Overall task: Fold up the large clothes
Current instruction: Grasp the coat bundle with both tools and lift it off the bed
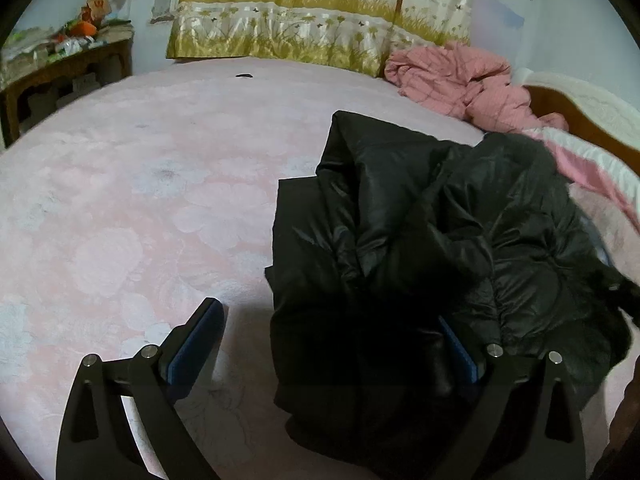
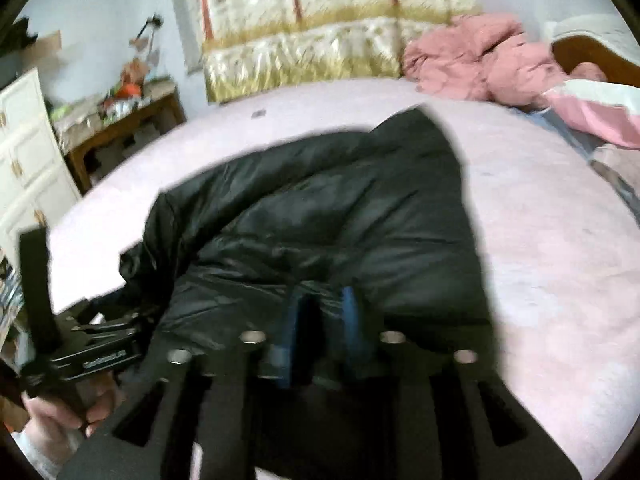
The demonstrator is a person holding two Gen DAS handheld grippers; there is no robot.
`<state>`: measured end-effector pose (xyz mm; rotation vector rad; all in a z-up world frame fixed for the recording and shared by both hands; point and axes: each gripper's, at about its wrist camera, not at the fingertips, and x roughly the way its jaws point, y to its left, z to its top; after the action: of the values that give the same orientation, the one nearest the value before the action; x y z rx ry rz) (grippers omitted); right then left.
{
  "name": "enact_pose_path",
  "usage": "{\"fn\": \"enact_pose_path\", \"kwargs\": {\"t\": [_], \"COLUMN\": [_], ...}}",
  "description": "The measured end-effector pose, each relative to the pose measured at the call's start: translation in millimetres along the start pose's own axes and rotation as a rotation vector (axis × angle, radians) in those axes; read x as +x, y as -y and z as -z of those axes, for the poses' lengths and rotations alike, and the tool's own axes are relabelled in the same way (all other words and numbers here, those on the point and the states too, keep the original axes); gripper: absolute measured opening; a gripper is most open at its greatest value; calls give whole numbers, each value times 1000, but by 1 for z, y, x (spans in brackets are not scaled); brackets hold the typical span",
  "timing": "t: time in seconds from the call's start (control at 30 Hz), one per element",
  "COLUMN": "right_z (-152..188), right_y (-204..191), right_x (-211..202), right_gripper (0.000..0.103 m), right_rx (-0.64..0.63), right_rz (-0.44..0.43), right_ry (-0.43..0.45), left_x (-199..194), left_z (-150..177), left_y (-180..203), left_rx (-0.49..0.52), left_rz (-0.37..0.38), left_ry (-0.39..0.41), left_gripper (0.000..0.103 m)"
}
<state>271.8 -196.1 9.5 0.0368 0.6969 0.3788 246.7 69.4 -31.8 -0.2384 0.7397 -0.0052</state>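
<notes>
Black puffer jacket lies bunched on the pink bed; looks light, soft and slippery, so best pinched at a hem or seam. Left gripper gapes wide at its near edge, one finger sunk in dark folds; right gripper is pinched on a jacket fold. Sleeves and collar are lost in black; right view blurred.

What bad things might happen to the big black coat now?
The right gripper pinches only a small bit of the shiny black puffer jacket, so it might slip out. The left gripper is open, holding nothing, so the bunched jacket could fold crooked on the pink bedspread.
</notes>
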Motion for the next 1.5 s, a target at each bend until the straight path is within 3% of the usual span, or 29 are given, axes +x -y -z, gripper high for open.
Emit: {"fn": "enact_pose_path", "kwargs": {"t": [0.07,0.13,0.2,0.23,0.3,0.37,0.43,0.53,0.6,0.63,0.7,0.77,0.8,0.87,0.97,1.27,1.5], "right_z": [-1,2,7,10,14,19,27,36,38,38,36,33,31,25,18,11,-14], "right_y": [14,33,60,74,97,110,111,107,111,112,108,101,95,81,65,53,77], "right_x": [-22,-40,-46,-45,-36,-18,-3,11,17,20,22,19,15,6,-8,-51,-73], "right_gripper": [59,67,82,84,84,85,85,85,86,85,63,50,43,39,37,36,36], "right_rx": [18,74,174,235,344,423,433,419,453,456,436,411,374,303,238,185,187], "right_rz": [43,92,77,59,-41,-157,-191,-202,-253,-267,-281,-255,-233,-184,-136,-77,8], "right_ry": [53,101,126,121,87,21,-37,-65,-76,-83,-80,-49,-27,13,57,142,213], "left_x": [-9,-24,-35,-38,-41,-37,-22,1,1,1,3,4,4,-2,-17,-33,-23], "left_z": [0,0,-3,-5,-11,-14,-13,-4,-5,-5,-5,-3,-3,-5,-6,-12,-55], "left_y": [-7,-15,-18,-16,-8,-4,-7,-24,-21,-18,-16,-15,-15,-12,0,12,75], "left_rx": [-35,-97,-158,-170,-170,-171,-215,-338,-301,-289,-282,-296,-298,-264,-173,-121,-11], "left_rz": [83,227,356,386,409,384,340,415,416,424,432,464,482,473,445,482,500], "left_ry": [34,82,83,77,57,38,-31,-126,-136,-148,-162,-156,-146,-110,-42,19,40], "left_gripper": [98,97,98,98,101,103,103,103,103,101,86,57,52,39,35,33,32]}}
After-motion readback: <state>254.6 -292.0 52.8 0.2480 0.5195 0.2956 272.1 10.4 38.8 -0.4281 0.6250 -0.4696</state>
